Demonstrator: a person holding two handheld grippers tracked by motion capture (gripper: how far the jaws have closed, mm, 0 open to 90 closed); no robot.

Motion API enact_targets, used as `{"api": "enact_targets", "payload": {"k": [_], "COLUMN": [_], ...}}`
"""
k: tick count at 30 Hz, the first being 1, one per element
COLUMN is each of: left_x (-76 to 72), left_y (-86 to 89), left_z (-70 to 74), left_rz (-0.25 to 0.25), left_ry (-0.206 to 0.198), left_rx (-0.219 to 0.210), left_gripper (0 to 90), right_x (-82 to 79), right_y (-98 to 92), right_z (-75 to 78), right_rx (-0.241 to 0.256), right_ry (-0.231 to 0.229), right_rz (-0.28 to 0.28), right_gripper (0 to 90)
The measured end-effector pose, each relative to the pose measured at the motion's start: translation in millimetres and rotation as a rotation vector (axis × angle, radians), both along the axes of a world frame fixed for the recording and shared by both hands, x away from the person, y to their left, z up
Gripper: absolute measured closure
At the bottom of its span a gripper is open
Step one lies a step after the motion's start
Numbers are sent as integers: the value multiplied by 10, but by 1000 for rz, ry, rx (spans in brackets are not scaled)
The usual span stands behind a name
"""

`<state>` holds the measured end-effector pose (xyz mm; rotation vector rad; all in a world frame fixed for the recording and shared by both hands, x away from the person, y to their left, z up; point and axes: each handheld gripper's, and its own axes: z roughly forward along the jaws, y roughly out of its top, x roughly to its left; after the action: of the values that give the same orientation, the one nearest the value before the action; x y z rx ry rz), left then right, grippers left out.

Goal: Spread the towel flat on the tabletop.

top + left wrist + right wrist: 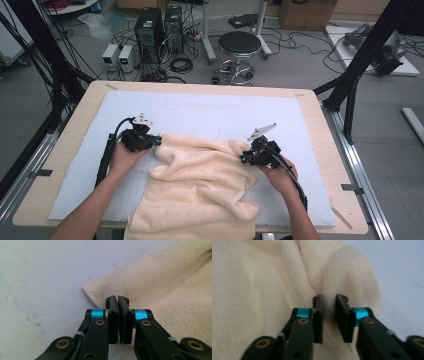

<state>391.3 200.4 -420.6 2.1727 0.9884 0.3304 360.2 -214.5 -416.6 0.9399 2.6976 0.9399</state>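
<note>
A cream towel lies rumpled on the table, its near edge hanging off at 6 o'clock. The left hand-held gripper, jaws pressed together, pins a far corner, apparently to spread it; the right hand-held gripper pinches a thick fold at 3 o'clock. The bunched cloth hides its other corners.

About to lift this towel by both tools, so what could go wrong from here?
1. The left tool is shut just on the towel's hemmed corner, so the thin bite might slip out.
2. The right tool pinches a thick bunched fold, with its jaws still apart; it may catch extra layers.
3. The towel's near end hangs over the table edge and could drag it down.
</note>
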Motion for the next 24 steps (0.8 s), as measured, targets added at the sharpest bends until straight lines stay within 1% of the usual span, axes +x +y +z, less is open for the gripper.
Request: {"api": "enact_targets", "payload": {"k": [2,3,4,5,6,7,8,9,10,11,13,14,15,16,17,18,20,21,22,24], "left_x": [-11,-16,-16,-18,-17,-13,-3,-3,2,13,39,52,60,66,66,66,62,57,44,39], "left_y": [15,7,7,5,4,3,-8,-8,-14,-10,2,6,7,12,4,4,-6,-18,-35,-35], "left_z": [-43,-57,-57,-51,-43,-37,-44,-44,-55,-67,-94,-110,-121,-122,-128,-128,-128,-129,-121,-116], "left_rz": [-15,-19,-19,-19,-15,-16,-4,-4,10,18,31,35,38,41,39,39,32,30,24,22], "left_ry": [22,18,18,12,2,-5,-12,-12,-11,-6,5,15,22,18,13,13,17,11,4,1], "left_rx": [10,9,9,4,-6,-11,-5,-5,1,3,4,4,-3,-3,-7,-7,-10,-10,3,11], "left_gripper": [861,850,834,805,760,760,708,670,659,659,658,666,666,688,716,749,804,804,830,843], "right_x": [-17,-21,-16,-16,-4,-4,40,40,98,98,168,230,230,273,297,311,328,328,316,282], "right_y": [-24,-51,-83,-83,-147,-147,-223,-223,-294,-294,-349,-348,-348,-292,-262,-231,-198,-198,-171,-139], "right_z": [34,64,95,95,152,152,182,182,177,177,137,71,71,-4,-41,-71,-94,-94,-86,-67], "right_rx": [14,33,43,43,47,47,56,56,69,69,83,89,89,62,47,35,45,45,39,12], "right_ry": [-17,-30,-35,-35,-46,-46,-57,-57,-67,-67,-65,-47,-47,-27,-22,-10,6,6,2,-14], "right_rz": [8,5,4,4,-19,-19,-46,-46,-79,-79,-102,-101,-101,-86,-76,-73,-64,-64,-45,-24], "right_gripper": [669,652,636,636,625,625,624,624,625,625,612,590,590,580,584,603,688,688,772,805]}}
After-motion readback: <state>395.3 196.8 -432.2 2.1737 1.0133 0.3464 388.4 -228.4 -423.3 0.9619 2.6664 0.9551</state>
